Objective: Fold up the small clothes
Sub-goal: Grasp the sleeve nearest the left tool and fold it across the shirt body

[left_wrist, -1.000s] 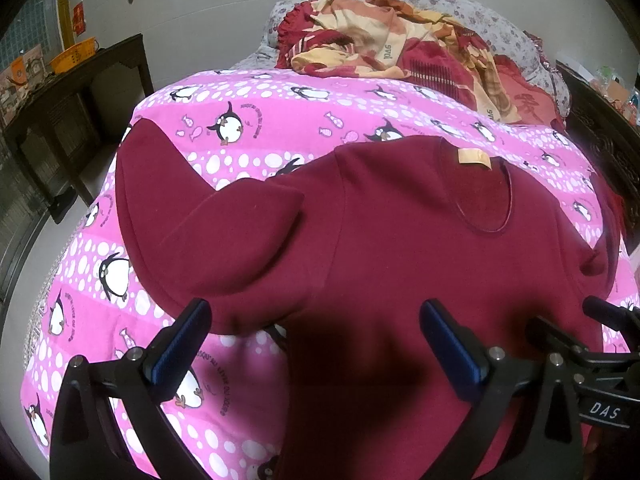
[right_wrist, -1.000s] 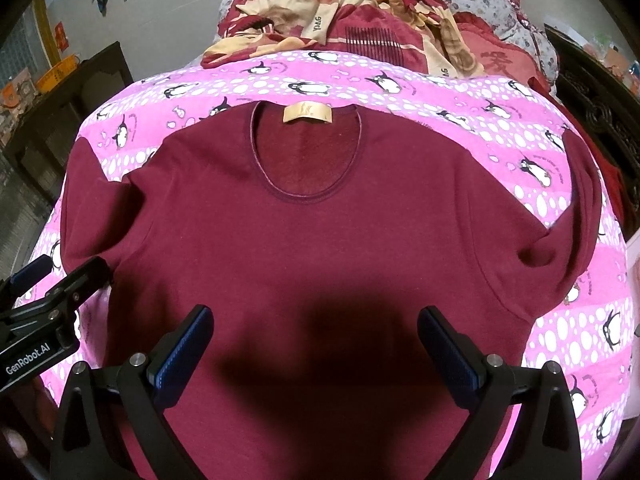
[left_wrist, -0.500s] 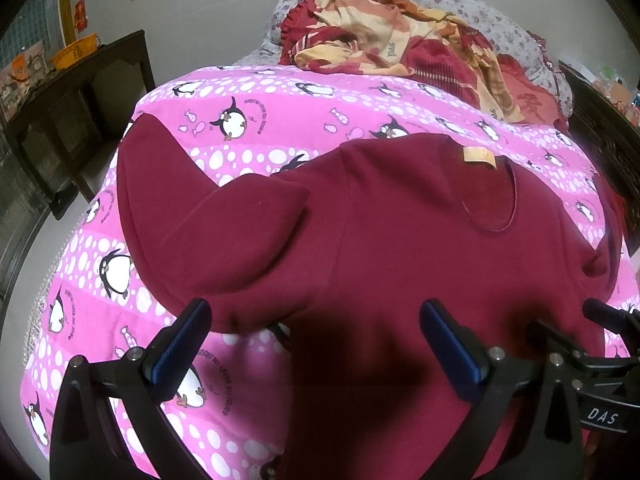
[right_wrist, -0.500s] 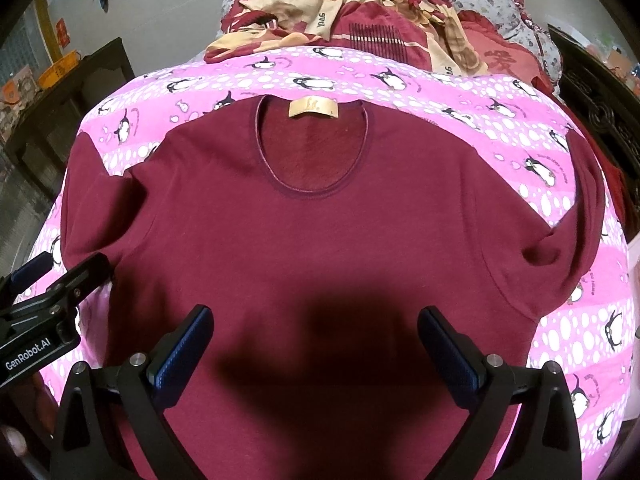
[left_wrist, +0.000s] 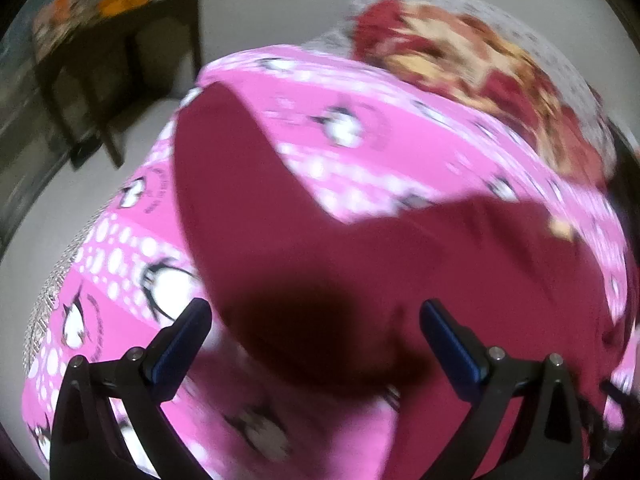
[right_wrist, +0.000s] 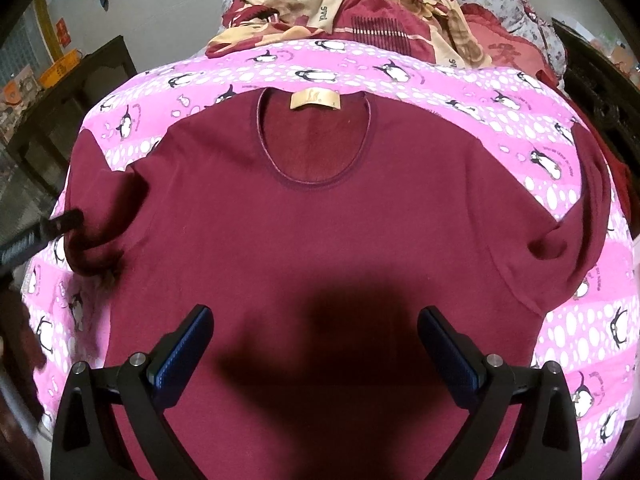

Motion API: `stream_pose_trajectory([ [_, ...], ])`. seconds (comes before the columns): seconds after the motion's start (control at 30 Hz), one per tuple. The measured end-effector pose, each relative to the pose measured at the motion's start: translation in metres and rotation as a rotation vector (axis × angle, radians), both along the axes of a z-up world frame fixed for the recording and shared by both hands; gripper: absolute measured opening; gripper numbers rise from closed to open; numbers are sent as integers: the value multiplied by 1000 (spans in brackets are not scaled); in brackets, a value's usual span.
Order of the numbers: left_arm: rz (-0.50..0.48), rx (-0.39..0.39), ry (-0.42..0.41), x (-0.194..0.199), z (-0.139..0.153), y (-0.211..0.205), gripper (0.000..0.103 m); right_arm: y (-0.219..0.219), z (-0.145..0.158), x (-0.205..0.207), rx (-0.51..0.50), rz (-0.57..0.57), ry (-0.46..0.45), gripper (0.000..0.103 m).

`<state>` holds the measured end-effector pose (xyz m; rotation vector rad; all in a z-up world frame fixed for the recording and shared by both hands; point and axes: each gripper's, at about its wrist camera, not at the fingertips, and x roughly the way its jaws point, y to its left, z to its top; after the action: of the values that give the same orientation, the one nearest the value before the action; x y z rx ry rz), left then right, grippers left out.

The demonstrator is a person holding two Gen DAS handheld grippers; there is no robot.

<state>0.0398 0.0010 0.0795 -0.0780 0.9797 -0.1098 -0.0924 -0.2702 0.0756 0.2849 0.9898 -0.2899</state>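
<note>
Jaws: both of yours stand wide and hold nothing. Your left gripper (left_wrist: 316,320) hovers over the sleeve; your right gripper (right_wrist: 316,320) hovers over the lower body of the shirt.
Shirt (right_wrist: 320,240): it lies flat, front up, straight ahead of your right jaws, neckline and tan label (right_wrist: 315,100) at the far end.
Left sleeve (left_wrist: 248,216): it runs from between your left jaws up and away to the far left. The left view is smeared, so the cuff edge is hard to place.
Right sleeve (right_wrist: 592,216): far right of your right jaws, bunched where it meets the body.
Step in hand: this looks like the first fold, sleeve across the body. Pinch one layer only near the sleeve's outer edge, lift low, carry it toward the neckline side, and lay it flat before you let go. Your right jaws could pin the body so it does not drag.
Risk: grabbing the sheet along with the sleeve.
Bed sheet (right_wrist: 520,96): pink with penguins and white spots, under and around the shirt, soft and likely to ruck.
Bedding heap (right_wrist: 360,4): red and cream, beyond the neckline, well clear.
Dark table (left_wrist: 120,60): far left of your left jaws, against a pale wall.
</note>
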Motion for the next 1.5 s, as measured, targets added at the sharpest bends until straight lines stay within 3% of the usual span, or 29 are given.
stream_pose_trajectory([
  [0.37, 258, -69, 5, 95, -22, 95, 102, 5, -11, 12, 18, 46, 41, 103],
  [0.47, 296, -105, 16, 116, -34, 108, 83, 3, -15, 16, 23, 50, 53, 103],
  [0.53, 288, -84, 5, 126, -37, 107, 82, 0, -19, 17, 30, 46, 61, 103],
  [0.57, 271, -60, -12, 128, -37, 104, 79, -2, -21, 18, 35, 42, 68, 103],
  [0.63, 208, -2, -34, 135, -36, 92, 62, -5, -24, 19, 44, 37, 74, 103],
  [0.7, 154, -22, -40, 138, -36, 84, 22, -6, -27, 19, 51, 33, 78, 103],
  [0.8, 118, 7, -37, 144, -35, 73, 11, -7, -28, 19, 65, 28, 78, 103],
  [0.87, 106, -3, -34, 141, -27, 70, 8, -8, -27, 17, 69, 25, 72, 103],
  [1.0, 39, -119, -75, 121, 7, 62, 8, -12, -22, 13, 74, 18, 55, 103],
  [1.13, -100, -195, -115, 83, 45, 25, 8, -17, -18, 7, 97, 0, 35, 103],
  [1.23, -221, -201, -147, 45, 64, -18, 8, -20, -12, -2, 106, -10, 15, 103],
  [1.33, -332, -237, -152, 11, 70, -63, 8, -26, -4, -15, 81, -37, -7, 103],
  [1.5, -483, -239, -85, -43, 40, -133, 8, -50, 7, -40, 103, -111, -63, 103],
])
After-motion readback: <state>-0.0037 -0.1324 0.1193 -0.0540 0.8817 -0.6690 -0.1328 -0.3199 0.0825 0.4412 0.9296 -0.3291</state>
